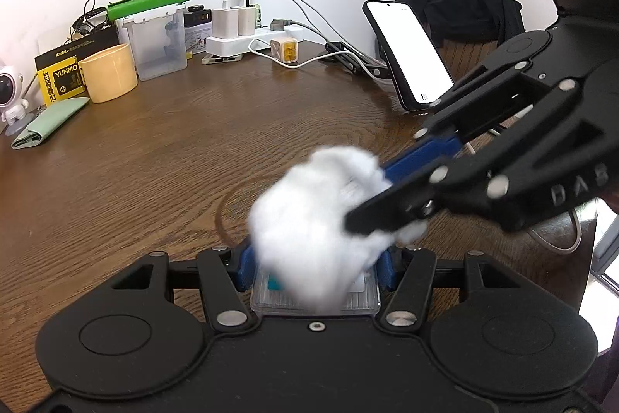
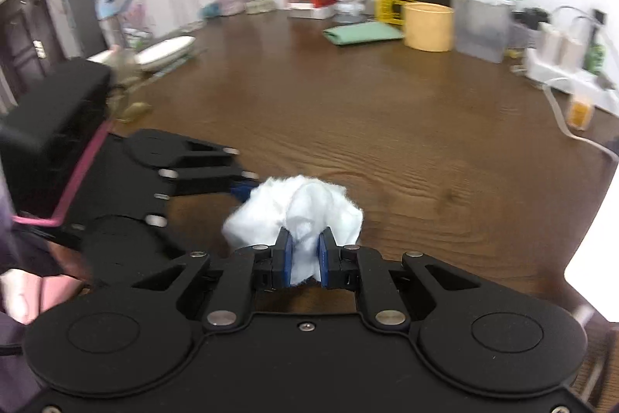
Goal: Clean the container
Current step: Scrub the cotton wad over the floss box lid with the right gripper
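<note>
A small clear plastic container (image 1: 271, 300) sits low in the left wrist view, between the blue pads of my left gripper (image 1: 315, 269), which is shut on it. A white fluffy wad (image 1: 309, 219), blurred, presses down onto the container's top and hides most of it. My right gripper (image 1: 367, 200) reaches in from the right and is shut on that wad. In the right wrist view the wad (image 2: 298, 208) bulges out between the blue pads of the right gripper (image 2: 304, 250). The left gripper's fingers (image 2: 201, 177) come in from the left behind it. The container is hidden there.
Both grippers work above a brown wooden table (image 1: 154, 161). A phone on a stand (image 1: 410, 53) leans at the right. A yellow cup (image 1: 110, 72), a clear box with a green lid (image 1: 158, 41), a power strip (image 1: 251, 41) and a green cloth (image 1: 50, 122) line the back.
</note>
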`<action>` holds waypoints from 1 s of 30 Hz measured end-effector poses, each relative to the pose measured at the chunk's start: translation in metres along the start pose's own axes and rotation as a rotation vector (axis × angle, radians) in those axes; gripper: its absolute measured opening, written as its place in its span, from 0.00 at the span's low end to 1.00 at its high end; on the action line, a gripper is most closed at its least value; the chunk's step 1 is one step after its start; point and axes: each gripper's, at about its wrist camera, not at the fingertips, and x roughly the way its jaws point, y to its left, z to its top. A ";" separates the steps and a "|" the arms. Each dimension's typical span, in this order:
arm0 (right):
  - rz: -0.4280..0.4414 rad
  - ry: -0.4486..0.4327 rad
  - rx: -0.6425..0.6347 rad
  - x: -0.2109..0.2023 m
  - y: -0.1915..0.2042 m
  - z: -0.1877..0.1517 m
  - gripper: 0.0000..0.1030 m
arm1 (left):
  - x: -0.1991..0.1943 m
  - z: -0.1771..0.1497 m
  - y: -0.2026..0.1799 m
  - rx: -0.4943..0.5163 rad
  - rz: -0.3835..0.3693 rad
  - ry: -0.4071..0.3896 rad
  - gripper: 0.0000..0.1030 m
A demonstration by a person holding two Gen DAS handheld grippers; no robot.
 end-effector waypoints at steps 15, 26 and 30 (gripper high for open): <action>0.005 -0.017 -0.019 0.009 0.006 0.007 0.14 | 0.001 0.000 0.002 -0.001 0.005 0.000 0.55; 0.101 0.008 -0.017 0.004 -0.002 0.008 0.14 | 0.000 0.000 0.003 -0.006 -0.001 -0.001 0.55; -0.030 -0.013 -0.054 0.014 -0.005 0.015 0.14 | 0.006 0.005 0.007 0.005 -0.017 0.002 0.55</action>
